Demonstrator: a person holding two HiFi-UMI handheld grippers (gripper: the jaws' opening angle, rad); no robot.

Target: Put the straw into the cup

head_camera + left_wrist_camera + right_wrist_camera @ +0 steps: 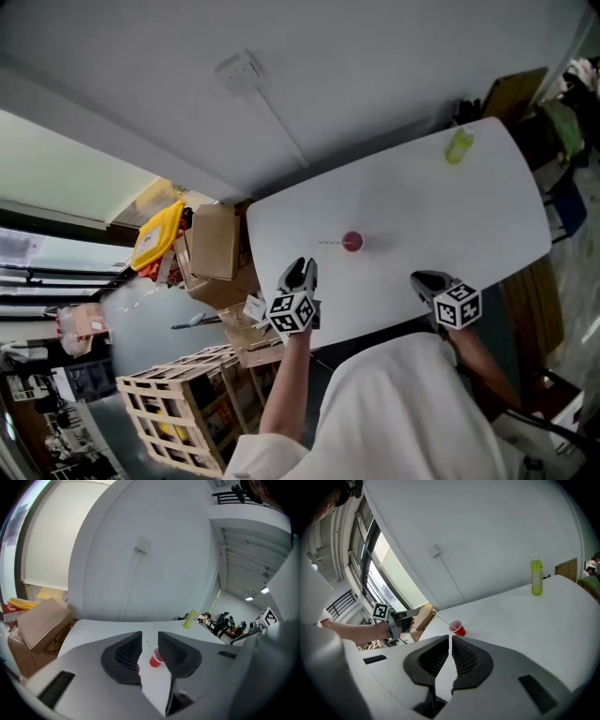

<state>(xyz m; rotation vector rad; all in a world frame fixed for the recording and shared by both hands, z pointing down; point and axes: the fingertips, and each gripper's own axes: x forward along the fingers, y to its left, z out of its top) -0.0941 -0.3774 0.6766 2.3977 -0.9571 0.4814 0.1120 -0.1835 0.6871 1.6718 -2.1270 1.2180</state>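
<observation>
Red cup (352, 242), straw (330, 242), white table (450, 216)

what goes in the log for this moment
left gripper open, empty | right gripper shut, empty | straw at cup, neither held

There is one red cup (352, 242) in the middle and one straw (442, 618). One green bottle (458, 145) is at the upper right. There is one white table (422, 202). One wooden crate (178, 403) is at the lower left. There are two grippers: left gripper (300, 269) and right gripper (425, 281).
</observation>
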